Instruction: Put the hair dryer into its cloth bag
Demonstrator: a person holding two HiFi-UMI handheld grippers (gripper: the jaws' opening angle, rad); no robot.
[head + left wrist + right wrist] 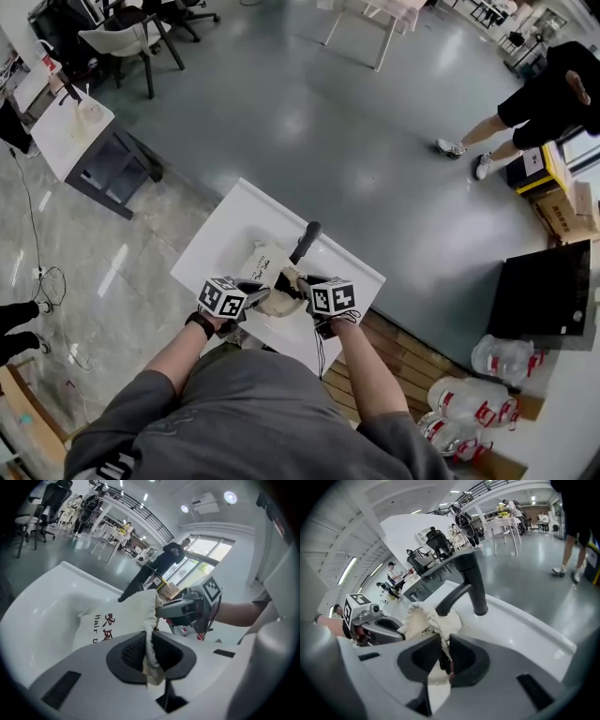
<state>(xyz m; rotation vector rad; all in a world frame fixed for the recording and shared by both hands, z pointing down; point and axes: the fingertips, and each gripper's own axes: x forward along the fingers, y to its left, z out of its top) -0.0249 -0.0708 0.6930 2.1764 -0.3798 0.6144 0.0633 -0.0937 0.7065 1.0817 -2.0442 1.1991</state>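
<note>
Table (217, 246): white, on a grey floor.
Cloth bag (117, 618): cream, with red characters and the dark words "Hair D…" on its side. It lies near the middle of the table, and its gathered mouth is pulled toward the near edge.
Hair dryer (470, 580): black, only partly in the bag. One curved end goes into the mouth, and the thick black part sticks out toward the far edge of the table.
Left gripper (150, 652): its fingers are closed on a fold of the bag's rim, with cloth pinched between the dark pads.
Right gripper (444, 657): its fingers are likewise clamped on the bag's rim on the opposite side, with a strip of cloth hanging below the pads.
Spacing: the two grippers face each other, close together, with the bag's mouth between them.
</note>
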